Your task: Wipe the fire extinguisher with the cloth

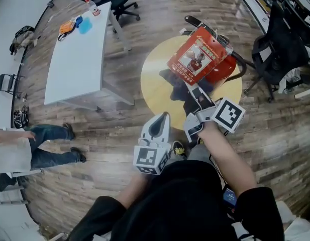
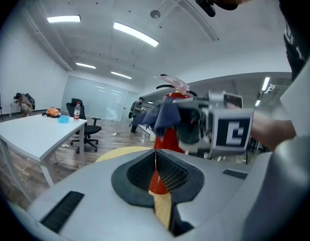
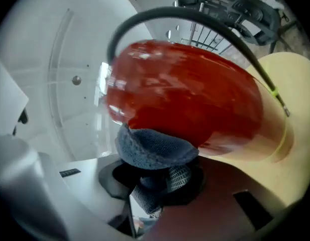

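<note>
My right gripper (image 3: pixel 162 182) had its fingers clamped on the blue cloth (image 3: pixel 155 147), holding it against the red fire extinguisher (image 1: pixel 222 69), which stood on the round yellow table (image 1: pixel 153 72). My left gripper (image 1: pixel 164 117) hovered nearer to me, fingers fully together and holding nothing.

The fire extinguisher (image 3: pixel 185 94) looks blurred; print on its label (image 1: pixel 197 54) is unreadable.

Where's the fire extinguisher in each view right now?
Head view: fire extinguisher upper right of centre, on the yellow table.
Left gripper view: centre, behind the cloth.
Right gripper view: fills the middle, above the cloth.
Shared landmark: the yellow table, in all three.
</note>
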`<action>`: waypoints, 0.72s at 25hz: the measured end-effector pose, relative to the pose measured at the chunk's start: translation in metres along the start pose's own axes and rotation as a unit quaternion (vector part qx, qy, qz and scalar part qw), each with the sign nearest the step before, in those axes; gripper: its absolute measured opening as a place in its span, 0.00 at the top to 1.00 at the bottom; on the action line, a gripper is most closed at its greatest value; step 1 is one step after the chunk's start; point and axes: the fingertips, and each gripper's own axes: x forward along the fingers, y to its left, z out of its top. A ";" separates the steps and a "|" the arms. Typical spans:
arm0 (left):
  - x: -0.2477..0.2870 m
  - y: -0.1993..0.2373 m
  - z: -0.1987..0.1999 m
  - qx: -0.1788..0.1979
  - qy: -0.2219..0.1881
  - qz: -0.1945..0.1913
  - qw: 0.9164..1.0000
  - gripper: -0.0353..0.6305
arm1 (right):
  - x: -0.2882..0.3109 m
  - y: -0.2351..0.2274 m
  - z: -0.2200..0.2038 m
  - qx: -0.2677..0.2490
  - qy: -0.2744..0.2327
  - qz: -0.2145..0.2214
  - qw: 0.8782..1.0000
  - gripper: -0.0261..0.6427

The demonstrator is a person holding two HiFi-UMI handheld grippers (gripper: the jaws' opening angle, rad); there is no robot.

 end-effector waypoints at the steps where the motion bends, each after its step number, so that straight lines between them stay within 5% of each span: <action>1: -0.001 0.001 -0.001 -0.001 0.001 0.002 1.000 0.91 | -0.005 -0.037 -0.013 -0.007 0.011 -0.049 0.999 0.80; 4: -0.007 0.008 -0.003 -0.001 0.006 0.010 1.000 0.91 | -0.026 -0.159 -0.061 -0.029 0.064 -0.211 0.975 0.80; 7: -0.013 0.014 -0.004 0.000 0.014 0.014 1.000 0.91 | -0.051 -0.235 -0.093 -0.100 0.139 -0.291 0.941 0.80; 11: -0.013 0.013 -0.002 0.006 0.015 0.011 1.000 0.91 | -0.076 -0.262 -0.098 -0.196 0.267 -0.288 0.899 0.79; 14: -0.001 0.003 0.002 0.015 0.006 0.000 1.000 0.91 | -0.090 -0.269 -0.075 -0.295 0.360 -0.274 0.841 0.80; 18: 0.009 -0.012 -0.004 0.013 0.012 -0.020 1.000 0.91 | -0.109 -0.246 -0.011 -0.426 0.355 -0.276 0.785 0.80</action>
